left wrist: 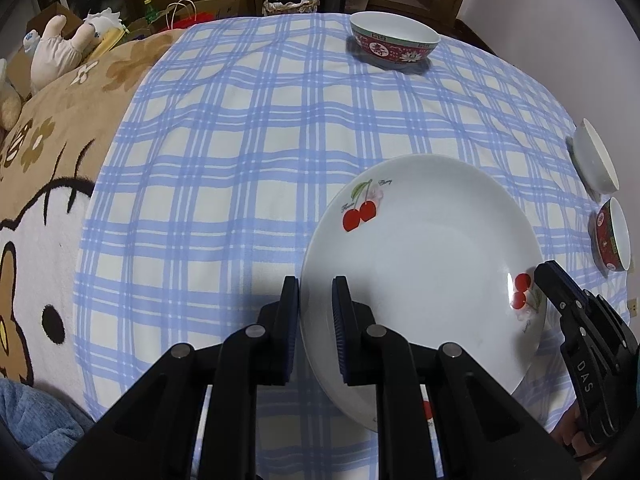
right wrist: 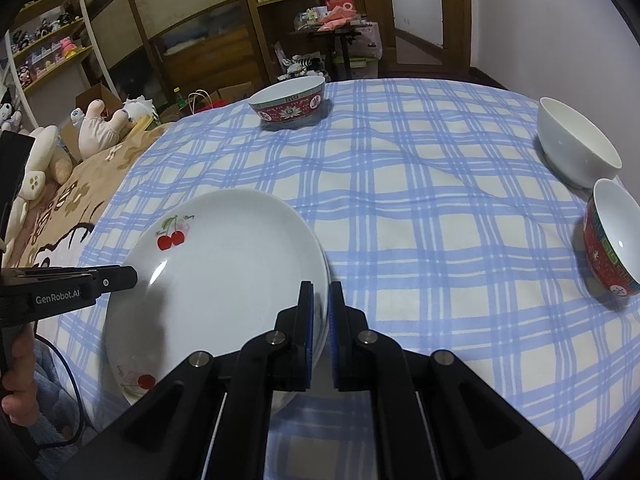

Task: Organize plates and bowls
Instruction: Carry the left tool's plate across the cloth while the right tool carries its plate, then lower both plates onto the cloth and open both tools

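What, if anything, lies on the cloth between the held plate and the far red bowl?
Nothing visible: only bare checked cloth lies between the plate and the far red bowl. The other two bowls sit off to the right.

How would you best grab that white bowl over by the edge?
Take the white bowl by its rim, coming from above, one claw finger inside and one outside. It stands upright and open, its wall is thin and round, and the red bowl close beside it leaves little room for a sideways approach.

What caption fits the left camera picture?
Both grippers clamp the cherry plate above the checked cloth.
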Demonstrator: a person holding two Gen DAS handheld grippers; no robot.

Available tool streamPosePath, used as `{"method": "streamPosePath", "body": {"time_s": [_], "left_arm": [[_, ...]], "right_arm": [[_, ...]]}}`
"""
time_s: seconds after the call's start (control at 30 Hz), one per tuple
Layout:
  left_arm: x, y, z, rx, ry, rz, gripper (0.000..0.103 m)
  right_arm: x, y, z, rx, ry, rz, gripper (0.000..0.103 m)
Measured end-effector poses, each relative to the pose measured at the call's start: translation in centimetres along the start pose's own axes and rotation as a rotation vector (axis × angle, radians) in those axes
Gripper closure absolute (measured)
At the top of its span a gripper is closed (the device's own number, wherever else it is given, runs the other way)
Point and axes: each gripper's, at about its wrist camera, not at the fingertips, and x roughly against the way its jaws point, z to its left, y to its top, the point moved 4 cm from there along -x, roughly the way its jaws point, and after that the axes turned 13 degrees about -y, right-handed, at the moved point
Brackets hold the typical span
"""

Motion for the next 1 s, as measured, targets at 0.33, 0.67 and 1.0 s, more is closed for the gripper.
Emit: {"method": "streamPosePath", "body": {"time_s": [0.33,0.67,1.0], "left_arm": [[0.0,-0.2,-0.1,-0.006,0.003,0.009,0.085],[0.0,-0.2,-0.1,-0.017,0.011,0.016,0.085],[2.2,0.5,-0.7,-0.065,0.012,-0.068,0.085]], "right_arm": [[0.1,-0.2,0.0,-0.001,0.000,0.000,0.095],[0.1,-0.3,0.0,-0.004,0.000,-0.001,0.095],[2.1,0.7,-1.3,-0.033,0.001,-0.050,0.095]]}}
